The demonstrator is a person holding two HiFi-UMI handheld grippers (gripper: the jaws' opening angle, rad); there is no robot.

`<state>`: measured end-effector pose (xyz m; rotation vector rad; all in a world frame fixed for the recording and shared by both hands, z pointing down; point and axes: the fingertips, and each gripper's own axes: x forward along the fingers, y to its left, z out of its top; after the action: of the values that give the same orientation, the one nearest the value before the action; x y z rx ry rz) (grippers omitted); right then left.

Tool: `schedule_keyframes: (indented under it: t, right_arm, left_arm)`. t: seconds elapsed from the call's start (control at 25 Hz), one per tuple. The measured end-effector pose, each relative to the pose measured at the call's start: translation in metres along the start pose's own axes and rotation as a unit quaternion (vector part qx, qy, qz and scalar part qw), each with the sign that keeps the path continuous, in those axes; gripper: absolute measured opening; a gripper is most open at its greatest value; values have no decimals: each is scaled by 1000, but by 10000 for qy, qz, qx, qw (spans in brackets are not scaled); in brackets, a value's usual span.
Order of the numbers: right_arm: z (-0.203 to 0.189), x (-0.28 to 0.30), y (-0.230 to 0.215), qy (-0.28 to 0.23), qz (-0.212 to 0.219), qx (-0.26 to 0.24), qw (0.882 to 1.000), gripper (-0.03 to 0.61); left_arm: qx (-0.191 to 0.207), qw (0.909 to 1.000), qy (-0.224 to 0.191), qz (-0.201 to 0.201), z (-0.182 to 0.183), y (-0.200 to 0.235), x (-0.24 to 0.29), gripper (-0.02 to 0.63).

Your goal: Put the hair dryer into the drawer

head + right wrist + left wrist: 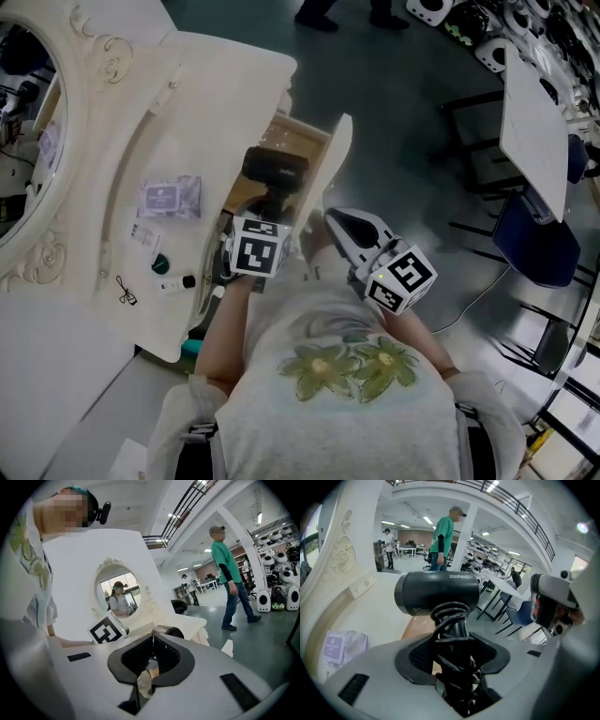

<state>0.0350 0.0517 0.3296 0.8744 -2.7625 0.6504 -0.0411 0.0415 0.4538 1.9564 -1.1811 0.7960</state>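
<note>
A black hair dryer (274,172) hangs over the open drawer (335,157) of the white vanity, whose wooden bottom shows beneath it. My left gripper (271,210) is shut on the dryer's handle. In the left gripper view the coiled cord is wrapped round the handle (452,630) between the jaws, and the barrel (437,592) lies crosswise above them. My right gripper (335,219) hovers just right of the dryer, beside the drawer front. Its jaws meet at the tips (153,637) with nothing between them.
On the vanity top (202,94) lie a purple packet (170,197), a green-capped bottle (161,264) and a small tube (178,281). An oval mirror (28,141) stands at the left. A blue chair (536,242) and a white table (532,122) stand at the right. A person in green (228,573) walks behind.
</note>
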Motion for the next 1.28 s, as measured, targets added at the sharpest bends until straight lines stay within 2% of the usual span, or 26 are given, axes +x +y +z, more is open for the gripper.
schedule_keyframes:
  t: [0.32, 0.96, 1.28]
  right_arm:
    - [-2, 18, -2, 152, 166, -30, 9997, 23]
    - [-1, 26, -26, 103, 80, 94, 9999, 23]
    - [-5, 33, -29, 179, 168, 145, 9996, 23]
  left_arm:
    - [43, 10000, 67, 57, 2, 7, 10, 221]
    - [126, 9995, 285, 55, 2, 7, 30, 221]
    - [161, 9991, 381, 64, -3, 9, 36, 221]
